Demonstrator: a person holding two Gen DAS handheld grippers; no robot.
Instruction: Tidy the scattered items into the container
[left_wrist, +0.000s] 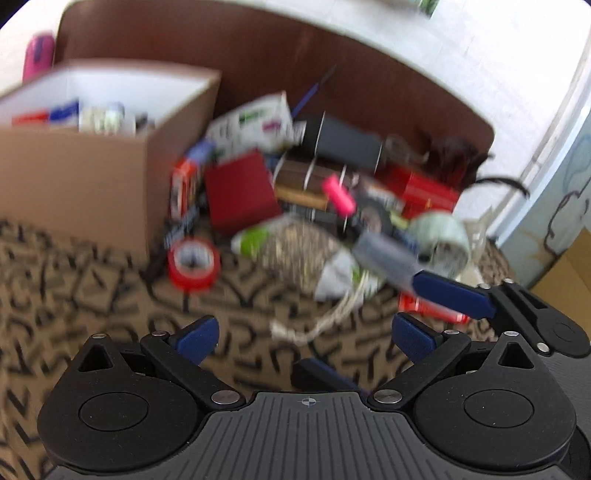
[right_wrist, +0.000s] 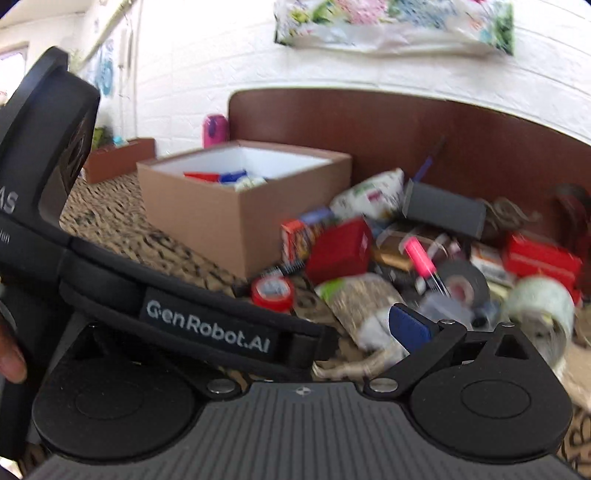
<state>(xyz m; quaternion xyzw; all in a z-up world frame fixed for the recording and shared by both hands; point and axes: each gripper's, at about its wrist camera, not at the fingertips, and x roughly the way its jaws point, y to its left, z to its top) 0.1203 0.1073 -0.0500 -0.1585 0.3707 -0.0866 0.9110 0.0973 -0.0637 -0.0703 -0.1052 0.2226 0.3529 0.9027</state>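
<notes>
A brown cardboard box (left_wrist: 85, 173) with a white inside stands at the left and holds several small items; it also shows in the right wrist view (right_wrist: 236, 218). A heap of scattered items lies to its right: a red tape roll (left_wrist: 194, 264), a dark red box (left_wrist: 240, 192), a pink marker (left_wrist: 338, 194), a speckled packet (left_wrist: 295, 251), a pale tape roll (left_wrist: 441, 240). My left gripper (left_wrist: 304, 338) is open and empty above the patterned cloth, short of the heap. The right gripper reaches in from the right in the left wrist view (left_wrist: 454, 295) towards the packet; its left finger is hidden behind the left gripper's body (right_wrist: 207, 328).
A brown headboard (left_wrist: 332, 62) rises behind the heap. The surface is a tan cloth with black letter marks (left_wrist: 74, 288). A grey box (left_wrist: 343, 142), a red tin (left_wrist: 424, 192), a white cord (left_wrist: 332, 317) and a pink bottle (right_wrist: 214, 129) are around.
</notes>
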